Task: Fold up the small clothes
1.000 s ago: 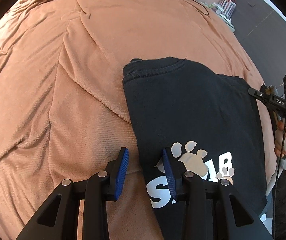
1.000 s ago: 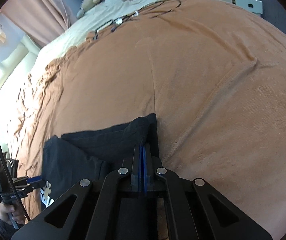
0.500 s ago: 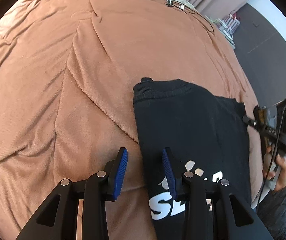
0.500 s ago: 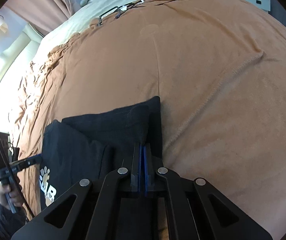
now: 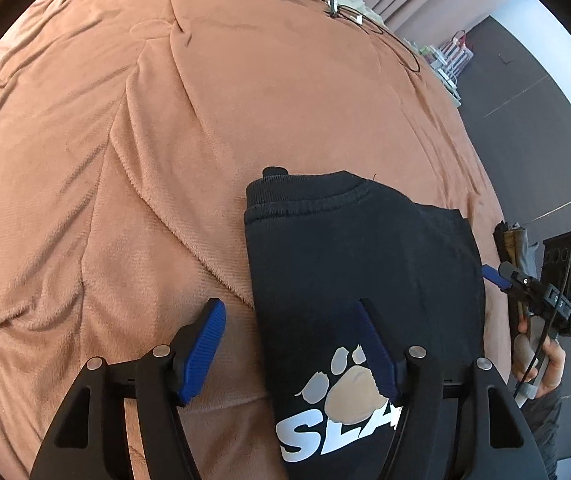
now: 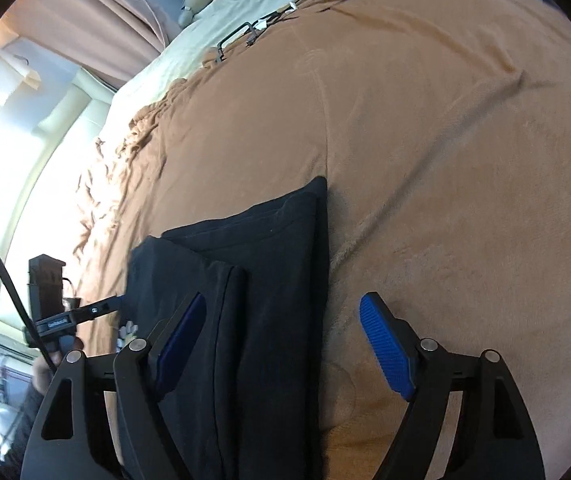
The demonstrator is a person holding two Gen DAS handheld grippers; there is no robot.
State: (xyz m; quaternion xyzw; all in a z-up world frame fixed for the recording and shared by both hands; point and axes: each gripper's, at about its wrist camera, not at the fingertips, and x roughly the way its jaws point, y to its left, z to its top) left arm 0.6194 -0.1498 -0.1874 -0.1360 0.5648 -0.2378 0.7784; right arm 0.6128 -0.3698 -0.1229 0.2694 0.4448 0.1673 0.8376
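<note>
The black shirt (image 5: 357, 264) lies already folded narrow near the blanket's (image 5: 133, 168) front edge. Both the left gripper (image 5: 291, 344) and right gripper (image 6: 281, 340) have just been opening and now gape over its side edges, gripping nothing; a last fold across seems left.

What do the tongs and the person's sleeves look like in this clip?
Both the left tongs and the right tongs have black angular arms with silver pivot screws and ribbed blue pads. A black cable runs down the right handle. The sleeve is dark grey.
</note>
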